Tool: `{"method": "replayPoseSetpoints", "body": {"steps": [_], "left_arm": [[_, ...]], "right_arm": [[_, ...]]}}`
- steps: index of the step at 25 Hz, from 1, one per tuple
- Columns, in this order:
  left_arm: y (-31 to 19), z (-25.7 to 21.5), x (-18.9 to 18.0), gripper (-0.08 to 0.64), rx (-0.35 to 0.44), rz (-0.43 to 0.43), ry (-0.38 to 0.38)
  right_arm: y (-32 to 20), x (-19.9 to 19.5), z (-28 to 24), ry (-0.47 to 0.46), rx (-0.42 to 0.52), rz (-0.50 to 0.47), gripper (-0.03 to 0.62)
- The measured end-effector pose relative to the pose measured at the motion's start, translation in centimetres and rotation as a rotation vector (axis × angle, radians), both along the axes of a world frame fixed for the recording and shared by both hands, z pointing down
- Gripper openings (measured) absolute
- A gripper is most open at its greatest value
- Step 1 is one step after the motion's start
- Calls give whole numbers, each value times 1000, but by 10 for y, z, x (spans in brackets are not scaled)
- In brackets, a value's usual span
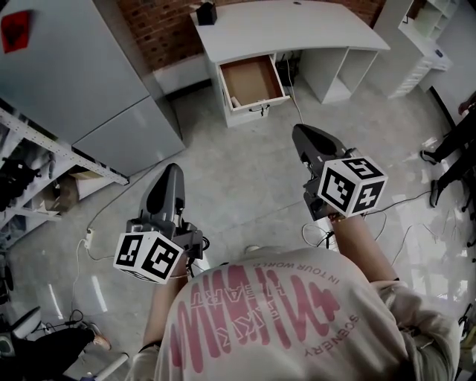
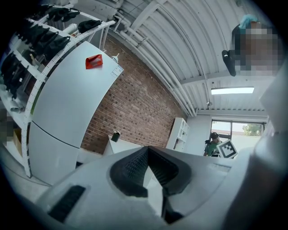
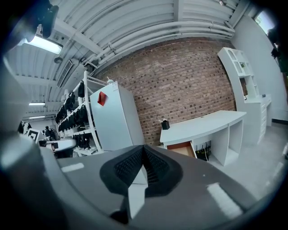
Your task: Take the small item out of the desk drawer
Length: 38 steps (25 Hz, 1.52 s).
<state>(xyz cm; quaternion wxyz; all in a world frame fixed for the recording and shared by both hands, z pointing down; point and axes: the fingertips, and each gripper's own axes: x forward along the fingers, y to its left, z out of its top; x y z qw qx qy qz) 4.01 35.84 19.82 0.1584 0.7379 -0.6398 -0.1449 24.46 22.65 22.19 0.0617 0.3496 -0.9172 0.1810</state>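
A white desk (image 1: 290, 30) stands against the brick wall, some way ahead of me. Its drawer (image 1: 253, 80) is pulled open and shows a brown bottom. A small pale thing (image 1: 233, 100) lies near the drawer's front left corner. Both grippers are held over the floor, well short of the desk. My left gripper (image 1: 169, 175) is shut and empty. My right gripper (image 1: 305, 134) is also shut with nothing between its pads. The right gripper view shows the desk (image 3: 207, 123) and the open drawer (image 3: 183, 148) beyond the closed jaws.
A tall grey cabinet (image 1: 82, 74) stands left of the desk, with a shelf rack (image 1: 30, 164) beside it. A black pot (image 1: 207, 13) sits on the desk top. Cables (image 1: 111, 201) run across the floor. White shelving (image 1: 428, 45) and a person's legs (image 1: 454, 149) are at the right.
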Motion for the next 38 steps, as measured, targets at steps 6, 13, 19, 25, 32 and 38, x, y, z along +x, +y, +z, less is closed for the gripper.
{"method": "replayPoseSetpoints", "body": {"steps": [6, 13, 19, 25, 32, 38], "left_arm": [[-20, 4, 7, 6, -3, 8, -13], [-37, 17, 16, 6, -47, 41, -13], [-53, 33, 21, 6, -86, 71, 1], [-75, 48, 11, 6, -119, 85, -5], [-137, 51, -25, 6, -125, 126, -18], [-215, 36, -62, 6, -116, 174, -22]], "right_arm": [[-21, 6, 8, -14, -13, 5, 9], [-33, 25, 29, -25, -78, 47, 9], [-42, 34, 48, -20, -124, 73, 9], [-59, 34, 57, -19, -138, 100, 9], [-107, 13, 67, -16, -164, 152, 9], [-166, -27, 64, -11, -190, 170, 9]]}}
